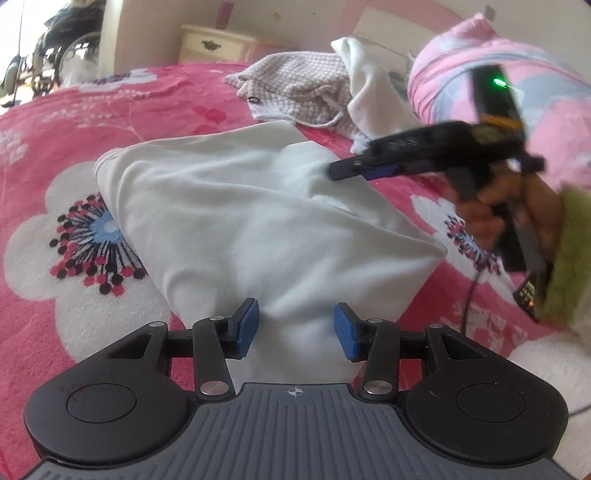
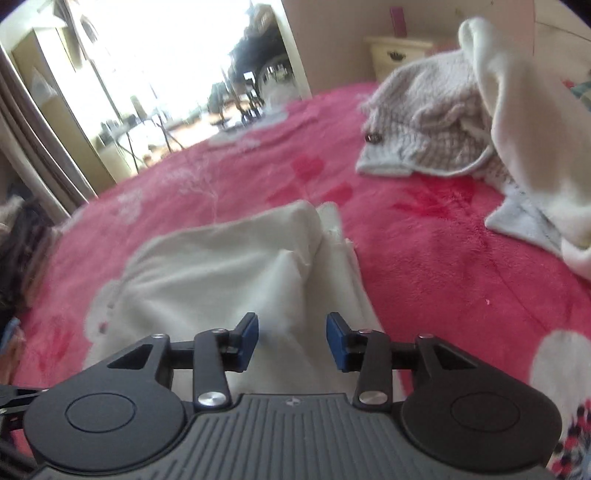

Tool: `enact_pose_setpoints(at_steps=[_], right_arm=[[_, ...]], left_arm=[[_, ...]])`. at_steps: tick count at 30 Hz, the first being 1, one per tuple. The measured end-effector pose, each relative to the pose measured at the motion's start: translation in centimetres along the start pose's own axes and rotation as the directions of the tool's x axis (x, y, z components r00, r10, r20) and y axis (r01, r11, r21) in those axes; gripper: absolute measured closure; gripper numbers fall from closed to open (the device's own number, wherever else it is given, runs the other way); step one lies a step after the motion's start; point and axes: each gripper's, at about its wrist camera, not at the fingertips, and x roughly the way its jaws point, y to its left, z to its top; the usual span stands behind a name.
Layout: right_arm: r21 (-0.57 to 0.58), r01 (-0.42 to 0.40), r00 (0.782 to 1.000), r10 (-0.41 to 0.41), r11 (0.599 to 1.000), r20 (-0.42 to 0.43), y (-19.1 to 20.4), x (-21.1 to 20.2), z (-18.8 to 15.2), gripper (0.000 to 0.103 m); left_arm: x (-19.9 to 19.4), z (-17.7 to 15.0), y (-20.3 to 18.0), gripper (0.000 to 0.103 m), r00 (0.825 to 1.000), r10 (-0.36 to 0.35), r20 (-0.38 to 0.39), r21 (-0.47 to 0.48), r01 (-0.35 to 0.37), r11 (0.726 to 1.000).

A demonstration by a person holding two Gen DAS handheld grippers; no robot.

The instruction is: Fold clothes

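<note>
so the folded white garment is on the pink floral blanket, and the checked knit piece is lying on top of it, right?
Not quite. The folded white garment does lie on the pink floral blanket, but the checked knit piece is not on it. It lies apart, further back on the blanket with pink showing between them, under another white cloth. The left wrist view shows the gap.

Cream nightstand (image 1: 218, 43) by beige wall (image 1: 147, 33), bright doorway (image 2: 177, 66)

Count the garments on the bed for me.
3: a folded white garment under both grippers, a checked knit top farther back, and a cream garment draped beside it. More may lie out of frame.
</note>
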Motion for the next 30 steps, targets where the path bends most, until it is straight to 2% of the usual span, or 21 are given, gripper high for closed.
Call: enact_pose_setpoints(at_steps=[1,2,5,7,9,13,14,16,20,22,23,24,30], right_arm=[[0.016,-0.029,0.999,0.029,0.999,-0.018,-0.3,0.4,0.0,0.084],[0.039,-0.052,0.998,0.053,0.998,-0.028,-0.7,0.5,0.1,0.097],[0.022,-0.067,0.995,0.065,0.998,0.071,-0.8,-0.9,0.2,0.096],[0.041,-0.061,0.996,0.058,0.997,0.069,-1.4,-0.4,0.0,0.096],[0.032,-0.013,0.999,0.012,0.999,0.031,-2.2,0.8,-0.6,0.096],[0.089,0.091,0.995,-0.094,0.992,0.041,-4.3,1.0,-1.4,0.103],[0.123,0.118,0.991,-0.125,0.985,0.050,-5.0,0.6,-1.4,0.103],[0.149,0.107,0.991,-0.118,0.983,0.066,-5.9,-0.6,-1.4,0.103],[0.192,-0.045,0.993,0.023,0.980,0.117,-6.0,-2.3,0.1,0.100],[0.187,-0.105,0.988,0.082,0.977,0.128,-5.5,-2.5,1.0,0.091],[0.160,-0.104,0.990,0.085,0.982,0.116,-4.8,-1.8,1.6,0.086],[0.133,-0.098,0.991,0.085,0.986,0.105,-4.1,-0.8,2.3,0.075],[0.041,-0.067,0.994,0.064,0.997,0.087,-2.0,4.0,5.1,0.073]], left_arm=[[0.1,-0.2,-0.1,0.058,1.000,0.001,0.002,0.009,-0.001,1.000],[0.1,-0.3,-0.1,0.058,1.000,0.002,0.005,0.017,-0.002,1.000],[0.2,-0.6,-0.5,0.058,1.000,-0.002,0.013,0.047,0.002,0.999],[0.3,-0.6,-0.7,0.058,1.000,0.001,0.011,0.066,-0.002,0.998],[0.5,-0.7,-1.0,0.058,1.000,0.003,0.010,0.084,-0.004,0.996],[0.2,-0.7,-1.6,0.058,1.000,0.018,0.014,0.106,-0.020,0.994],[0.2,-0.8,-1.6,0.058,1.000,0.019,0.012,0.108,-0.020,0.994],[0.3,-1.0,-1.6,0.058,1.000,0.023,0.009,0.111,-0.024,0.994],[0.4,-1.0,-1.7,0.057,1.000,0.030,0.007,0.112,-0.031,0.993],[0.4,-1.1,-1.7,0.057,0.999,0.034,0.007,0.116,-0.035,0.993],[0.4,-1.1,-1.8,0.057,0.999,0.036,0.007,0.119,-0.037,0.992],[0.4,-1.1,-1.8,0.057,0.999,0.038,0.007,0.121,-0.039,0.992],[0.4,-1.3,-2.1,0.057,0.999,0.049,0.010,0.140,-0.050,0.989]])
